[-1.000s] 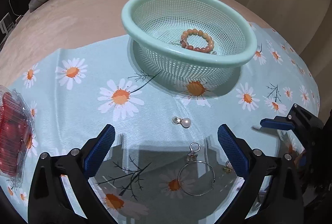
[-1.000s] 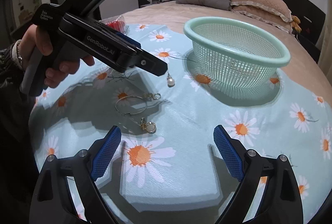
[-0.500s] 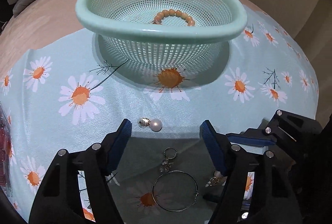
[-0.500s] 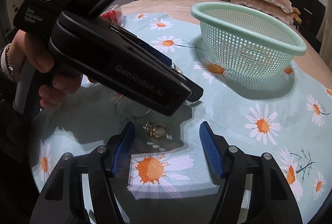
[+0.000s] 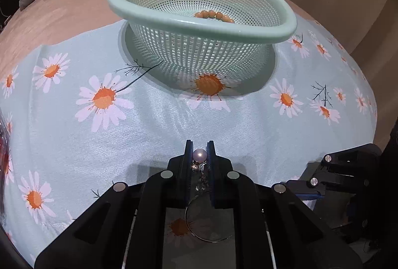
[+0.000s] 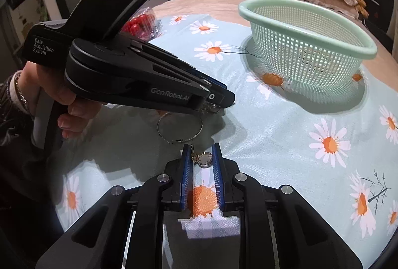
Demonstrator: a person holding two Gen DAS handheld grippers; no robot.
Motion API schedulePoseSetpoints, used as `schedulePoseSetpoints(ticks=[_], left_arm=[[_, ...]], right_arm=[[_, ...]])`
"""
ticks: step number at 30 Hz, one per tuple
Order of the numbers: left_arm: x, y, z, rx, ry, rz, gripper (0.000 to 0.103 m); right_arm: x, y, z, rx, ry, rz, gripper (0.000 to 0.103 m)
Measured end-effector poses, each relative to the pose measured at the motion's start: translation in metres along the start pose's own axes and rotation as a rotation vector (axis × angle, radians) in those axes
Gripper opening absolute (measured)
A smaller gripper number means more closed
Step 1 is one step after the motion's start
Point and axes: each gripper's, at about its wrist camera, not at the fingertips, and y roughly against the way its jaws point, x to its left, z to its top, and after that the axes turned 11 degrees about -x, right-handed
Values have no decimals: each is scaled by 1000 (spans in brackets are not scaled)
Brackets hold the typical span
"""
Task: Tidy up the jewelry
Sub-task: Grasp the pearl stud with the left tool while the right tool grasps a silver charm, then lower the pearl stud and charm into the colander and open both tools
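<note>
Left gripper (image 5: 199, 155) pinching pearl earring (image 5: 199, 155): light, slippery, best held at the bead. Right gripper (image 6: 202, 159) closed around gold charm (image 6: 204, 160); basket (image 5: 159, 20) at 12 o'clock.

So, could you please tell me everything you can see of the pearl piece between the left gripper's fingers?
The pearl piece is a small, round, glossy bead, pale pinkish-white, with a little silvery metal fitting behind it. It sits between the blue-padded tips of the left gripper, which are closed on either side of it, low over the daisy-print cloth. Whether it rests on the cloth is not clear. The mint basket stands beyond it, apart.
</note>
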Motion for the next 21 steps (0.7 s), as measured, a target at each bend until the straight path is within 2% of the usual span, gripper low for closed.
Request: schedulePoseSetpoints(ticks=[4,10,21], left_arm=[[4,19,1,-16,4,-14,11],[3,60,23,-80,-17,-13,11],[-6,118,78,-184,-84,30,11]], right_arm=[[-3,18,1,-4,15,-7,16],[-17,55,14,-48,24,-46,16],[-43,127,74,-162,79,-169,16]])
